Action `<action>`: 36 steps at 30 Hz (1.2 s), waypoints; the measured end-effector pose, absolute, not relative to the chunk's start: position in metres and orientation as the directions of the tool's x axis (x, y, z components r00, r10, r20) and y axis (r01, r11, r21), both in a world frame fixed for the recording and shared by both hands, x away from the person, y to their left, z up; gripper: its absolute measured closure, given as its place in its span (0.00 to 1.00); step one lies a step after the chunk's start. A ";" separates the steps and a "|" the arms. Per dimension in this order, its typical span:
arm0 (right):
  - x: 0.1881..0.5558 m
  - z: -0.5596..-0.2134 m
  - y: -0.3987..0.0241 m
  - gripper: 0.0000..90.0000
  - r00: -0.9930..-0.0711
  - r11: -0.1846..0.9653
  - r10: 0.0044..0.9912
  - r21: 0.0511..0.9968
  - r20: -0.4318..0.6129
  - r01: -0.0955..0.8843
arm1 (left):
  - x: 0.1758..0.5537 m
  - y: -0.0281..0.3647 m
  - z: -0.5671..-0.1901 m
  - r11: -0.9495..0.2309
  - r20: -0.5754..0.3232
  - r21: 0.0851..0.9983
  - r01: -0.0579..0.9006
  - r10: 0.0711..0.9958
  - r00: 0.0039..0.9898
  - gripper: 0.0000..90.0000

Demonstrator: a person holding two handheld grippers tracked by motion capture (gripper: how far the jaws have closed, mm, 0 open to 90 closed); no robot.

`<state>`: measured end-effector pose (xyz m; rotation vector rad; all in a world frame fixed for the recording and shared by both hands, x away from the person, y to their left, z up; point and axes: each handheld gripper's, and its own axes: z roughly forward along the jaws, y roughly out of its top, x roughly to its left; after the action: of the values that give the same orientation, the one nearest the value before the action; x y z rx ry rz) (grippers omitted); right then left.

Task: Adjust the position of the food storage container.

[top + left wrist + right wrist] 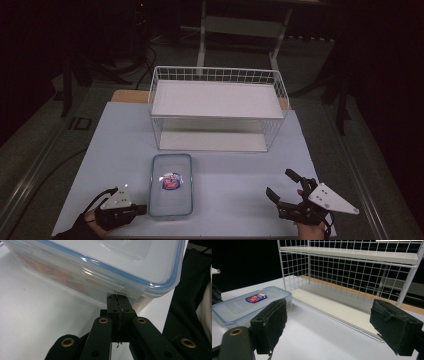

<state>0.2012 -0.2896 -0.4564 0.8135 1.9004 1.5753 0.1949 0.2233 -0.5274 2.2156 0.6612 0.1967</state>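
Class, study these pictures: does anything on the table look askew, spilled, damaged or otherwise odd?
Nothing stands out. The lidded container lies flat and closed on the table, nothing spilled; the wire shelf rack stands upright behind it.

Black jaws, brass rivets, grey plates (332,198)

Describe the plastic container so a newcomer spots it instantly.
Start at the white wire rack at the table's far side. Directly in front of its left end lies the container, a clear rectangular box with a blue-rimmed lid and a red-and-blue sticker; nothing else on the table is see-through.
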 end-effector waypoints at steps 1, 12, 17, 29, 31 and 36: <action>0.201 -0.456 -0.290 0.16 -0.675 0.136 0.738 0.984 -0.025 0.112 | 0.195 0.226 -0.527 -0.543 -0.069 0.738 0.400 0.529 0.846 1.00; 0.201 -0.457 -0.289 0.16 -0.680 0.138 0.733 0.984 -0.026 0.112 | 0.196 0.216 -0.526 -0.541 -0.104 0.740 0.400 0.495 0.863 1.00; 0.202 -0.457 -0.287 0.16 -0.682 0.138 0.731 0.984 -0.023 0.115 | 0.199 0.199 -0.525 -0.562 -0.105 0.736 0.377 0.455 0.884 1.00; 0.202 -0.457 -0.289 0.16 -0.685 0.137 0.729 0.984 -0.021 0.116 | 0.211 0.147 -0.527 -0.594 -0.103 0.741 0.314 0.361 0.927 1.00; 0.202 -0.457 -0.289 0.16 -0.686 0.135 0.727 0.984 -0.018 0.117 | 0.212 0.140 -0.528 -0.593 -0.106 0.743 0.309 0.352 0.930 1.00; 0.202 -0.457 -0.289 0.16 -0.686 0.134 0.727 0.984 -0.018 0.117 | 0.214 0.124 -0.528 -0.589 -0.107 0.751 0.300 0.339 0.935 1.00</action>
<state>0.2021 -0.2888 -0.4568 0.8090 1.9142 1.5876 0.2143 0.1237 -0.5280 2.2368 0.4499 0.0592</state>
